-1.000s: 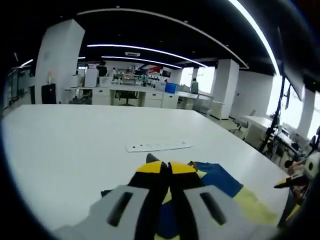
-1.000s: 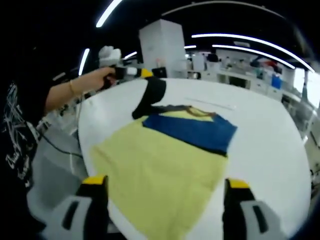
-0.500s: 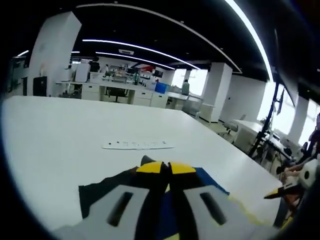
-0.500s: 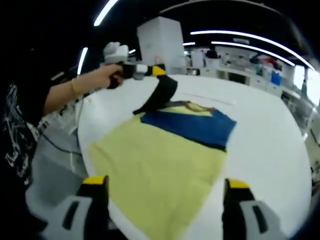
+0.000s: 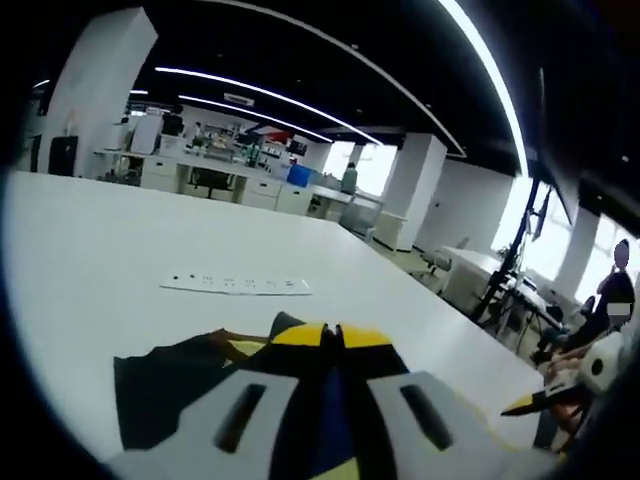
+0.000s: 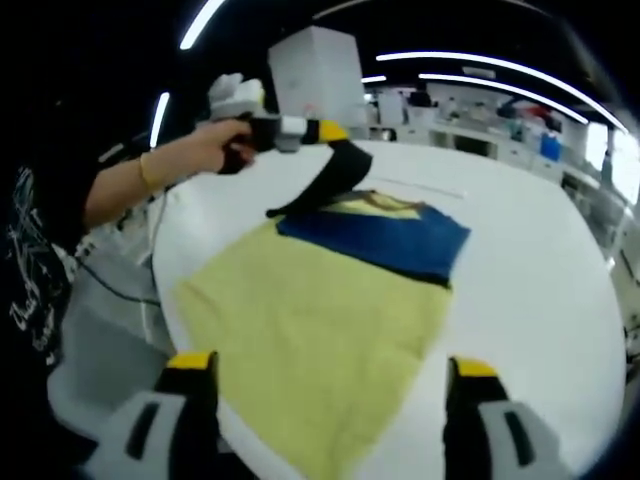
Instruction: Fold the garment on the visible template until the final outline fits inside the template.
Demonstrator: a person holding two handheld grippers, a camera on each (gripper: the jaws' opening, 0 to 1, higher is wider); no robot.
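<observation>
In the right gripper view the garment (image 6: 330,320) lies spread on the surface (image 6: 530,260), its near part reaching between the right tool (image 6: 325,385)'s two separated jaws. At its far end a folded panel (image 6: 385,240) lies on top. Beyond that, the left tool (image 6: 325,132) hangs above the surface, pinching a sleeve (image 6: 325,185) that slopes down to the garment. A hand (image 6: 222,148) holds it from the left. Farther back a strip (image 6: 425,190), possibly a ruler, lies on the surface; in the left gripper view it sits ahead of the closed jaws.
</observation>
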